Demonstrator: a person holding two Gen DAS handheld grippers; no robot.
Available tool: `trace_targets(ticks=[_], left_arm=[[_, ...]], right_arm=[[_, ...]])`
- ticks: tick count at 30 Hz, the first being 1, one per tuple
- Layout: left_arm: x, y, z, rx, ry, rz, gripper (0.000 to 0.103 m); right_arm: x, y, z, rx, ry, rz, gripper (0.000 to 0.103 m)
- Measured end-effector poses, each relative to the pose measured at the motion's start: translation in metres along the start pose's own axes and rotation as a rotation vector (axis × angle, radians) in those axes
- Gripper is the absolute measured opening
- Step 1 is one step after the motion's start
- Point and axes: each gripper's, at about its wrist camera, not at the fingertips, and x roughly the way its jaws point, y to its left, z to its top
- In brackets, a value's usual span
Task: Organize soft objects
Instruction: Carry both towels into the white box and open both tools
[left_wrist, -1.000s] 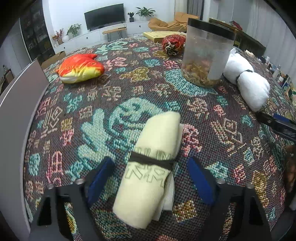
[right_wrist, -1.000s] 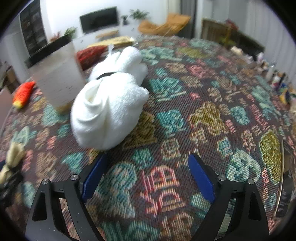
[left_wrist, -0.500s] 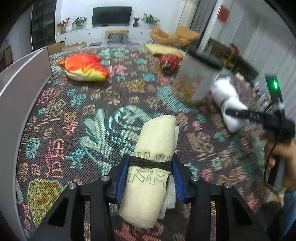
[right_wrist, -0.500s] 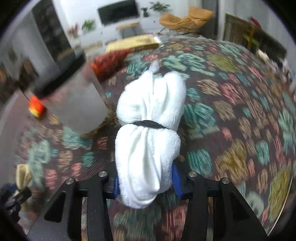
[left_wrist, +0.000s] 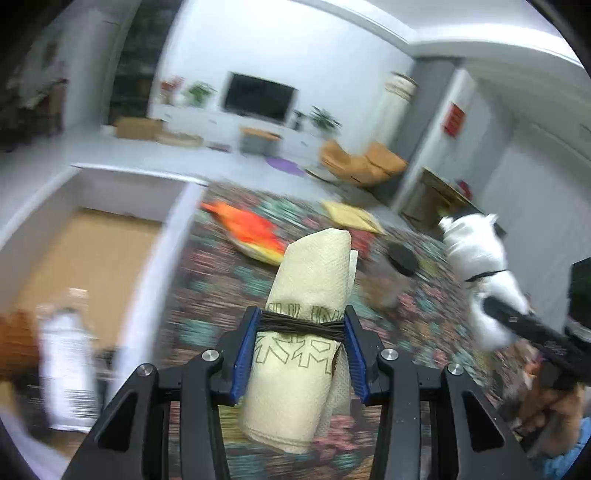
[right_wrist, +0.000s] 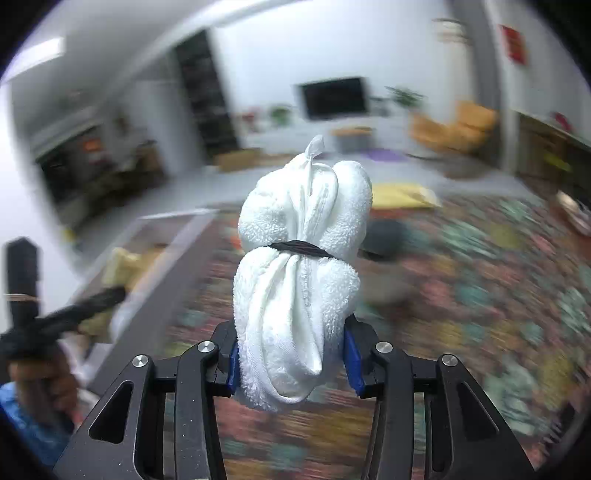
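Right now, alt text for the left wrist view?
The left gripper is shut on a cream rolled cloth tied with a dark band, lifted above a patterned tablecloth. At the right edge the right gripper holds a white towel bundle; an open white box sits at left, background motion-blurred.

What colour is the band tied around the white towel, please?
Black band around the white towel; clearest in the right wrist view.

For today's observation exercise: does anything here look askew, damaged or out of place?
Nothing stands out. The left claw grips the banded cream towel roll squarely; the right claw grips the banded white towel bundle. The background is motion-blurred, so finer details cannot be judged.
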Motion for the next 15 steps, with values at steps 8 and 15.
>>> trace_targets(ticks=[8,15], left_arm=[[-0.058,0.129,0.000,-0.070,-0.008,0.400,0.049],[-0.062,0.171,-0.025,-0.112,0.054,0.645,0.099]], right_arm=[[0.086,0.178,0.026,-0.096,0.081,0.401,0.055],[0.147,0.213,-0.015,-0.087,0.264,0.507,0.077]])
